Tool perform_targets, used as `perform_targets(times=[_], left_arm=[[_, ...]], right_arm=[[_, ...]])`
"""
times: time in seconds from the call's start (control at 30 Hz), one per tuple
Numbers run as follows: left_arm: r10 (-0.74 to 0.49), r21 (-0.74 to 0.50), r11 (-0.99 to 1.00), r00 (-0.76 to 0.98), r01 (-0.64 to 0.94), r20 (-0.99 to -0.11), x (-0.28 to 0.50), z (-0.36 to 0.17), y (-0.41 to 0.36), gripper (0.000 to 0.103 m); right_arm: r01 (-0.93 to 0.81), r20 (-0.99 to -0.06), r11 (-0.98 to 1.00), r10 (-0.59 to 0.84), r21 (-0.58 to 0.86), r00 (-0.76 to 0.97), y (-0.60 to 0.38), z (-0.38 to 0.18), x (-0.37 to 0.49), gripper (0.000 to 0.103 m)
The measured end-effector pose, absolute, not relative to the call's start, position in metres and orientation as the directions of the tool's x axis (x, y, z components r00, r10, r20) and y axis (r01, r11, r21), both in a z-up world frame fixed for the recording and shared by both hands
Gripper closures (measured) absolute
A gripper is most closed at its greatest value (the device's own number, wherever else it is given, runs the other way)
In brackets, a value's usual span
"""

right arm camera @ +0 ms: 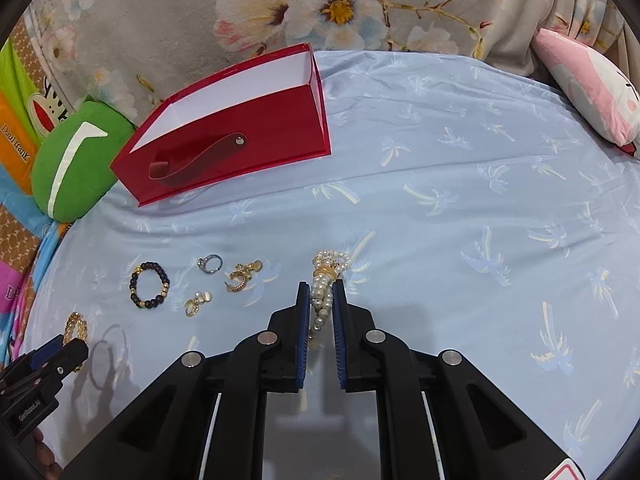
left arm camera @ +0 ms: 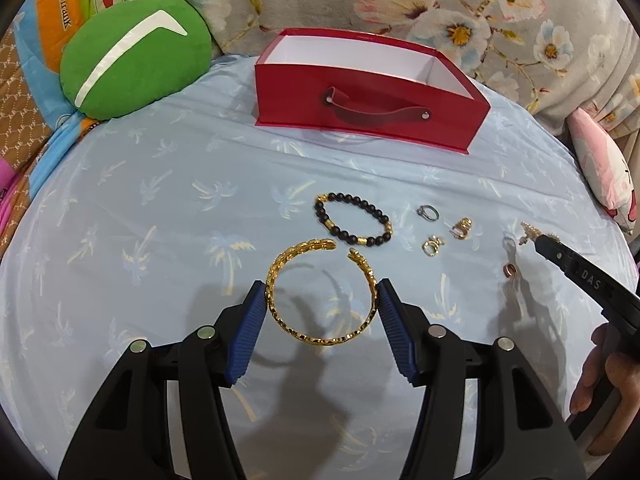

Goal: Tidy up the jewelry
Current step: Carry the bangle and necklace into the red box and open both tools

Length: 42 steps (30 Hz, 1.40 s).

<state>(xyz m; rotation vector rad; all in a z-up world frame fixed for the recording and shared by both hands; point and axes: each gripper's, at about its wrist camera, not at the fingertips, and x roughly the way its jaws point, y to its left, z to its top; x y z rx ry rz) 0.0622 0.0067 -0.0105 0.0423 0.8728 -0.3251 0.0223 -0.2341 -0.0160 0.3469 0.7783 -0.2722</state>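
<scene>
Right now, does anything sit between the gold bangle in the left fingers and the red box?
Only the black bead bracelet lies on the sheet between the gold bangle and the red box; lifted over it, nothing visible blocks the open top.

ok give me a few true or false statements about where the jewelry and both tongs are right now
1. The left tongs are shut on the gold bangle. True.
2. The red box already has jewelry inside. False: only its white interior shows, and part of its floor is hidden.
3. The right tongs are shut on the pearl bracelet. True.
4. The black bead bracelet is inside the red box. False: it lies on the blue sheet, apart from the box.
5. The silver ring lies on the sheet near the gold earrings. True.
6. The gold bangle is a fully closed loop. False: it has a gap on the side toward the box.
</scene>
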Motion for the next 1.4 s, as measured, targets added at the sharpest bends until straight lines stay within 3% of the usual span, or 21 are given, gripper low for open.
perform_targets(times=[0.4, 0.77, 1.03, 1.4], left_arm=[[-0.252, -0.058, 0.956, 0.703, 0.287, -0.665, 0.1, 0.044, 0.009, 0.048], [-0.261, -0.011, 0.949, 0.766, 0.314, -0.587, 0.194, 0.098, -0.016, 0.048], [-0.287, 0.031, 0.931, 0.781, 0.364, -0.555, 0.281, 0.12, -0.062, 0.048], [-0.26, 0.033, 0.933, 0.733, 0.359, -0.629, 0.402, 0.091, -0.112, 0.048]], right_arm=[[0.268, -0.631, 0.933, -0.061, 0.239, 0.774, -0.235, 0.044, 0.046, 0.093], [0.129, -0.544, 0.963, 0.022, 0.237, 0.839, -0.248, 0.109, 0.138, 0.093], [0.088, -0.57, 0.968, 0.063, 0.234, 0.819, -0.267, 0.117, 0.241, 0.093], [0.111, -0.653, 0.969, 0.063, 0.221, 0.755, -0.297, 0.083, 0.35, 0.093]])
